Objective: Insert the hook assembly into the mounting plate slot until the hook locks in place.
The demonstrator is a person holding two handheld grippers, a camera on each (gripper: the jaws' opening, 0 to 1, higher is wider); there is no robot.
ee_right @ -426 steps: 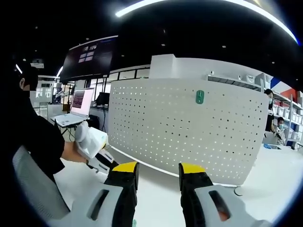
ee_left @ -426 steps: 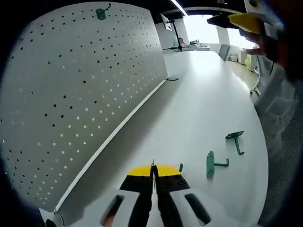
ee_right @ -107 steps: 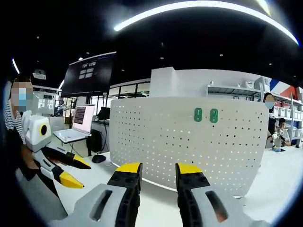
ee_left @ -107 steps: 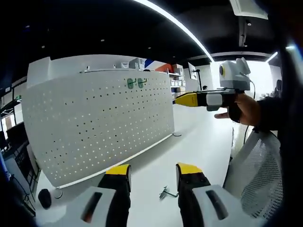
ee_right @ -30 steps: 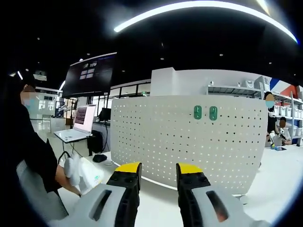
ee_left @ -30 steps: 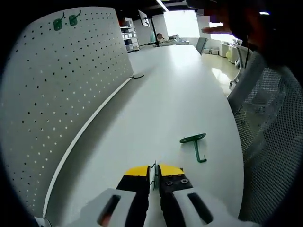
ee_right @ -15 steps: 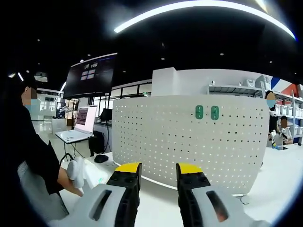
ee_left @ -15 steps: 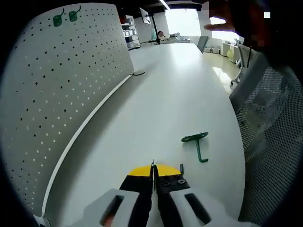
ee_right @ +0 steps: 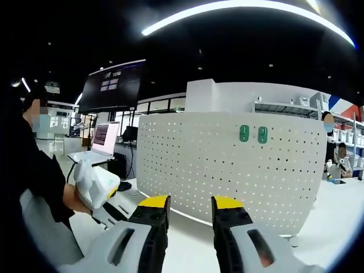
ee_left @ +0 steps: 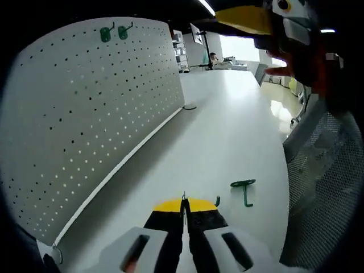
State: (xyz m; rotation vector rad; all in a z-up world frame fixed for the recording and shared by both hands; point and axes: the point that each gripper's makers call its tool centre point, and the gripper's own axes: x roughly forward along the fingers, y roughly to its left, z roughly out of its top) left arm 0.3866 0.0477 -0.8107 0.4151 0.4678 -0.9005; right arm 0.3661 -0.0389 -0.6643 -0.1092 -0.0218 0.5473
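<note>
Two green hooks (ee_right: 253, 134) already hang near the top of the pegboard (ee_right: 227, 165); the left claw (ee_left: 183, 200) is pinched on a third hook (ee_left: 216, 201); the right claw (ee_right: 189, 203) gapes empty; a fourth hook (ee_left: 244, 189) lies on the table (ee_left: 222, 131); next, I judge, carry the held one beside the mounted pair.

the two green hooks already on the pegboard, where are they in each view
Left gripper view: the two green hooks sit side by side near the pegboard's top edge, upper left of the picture.
Right gripper view: the two green hooks sit side by side high on the board, right of centre, above the open right gripper.
Shared landmark: the white pegboard itself, standing on the white table.
</note>
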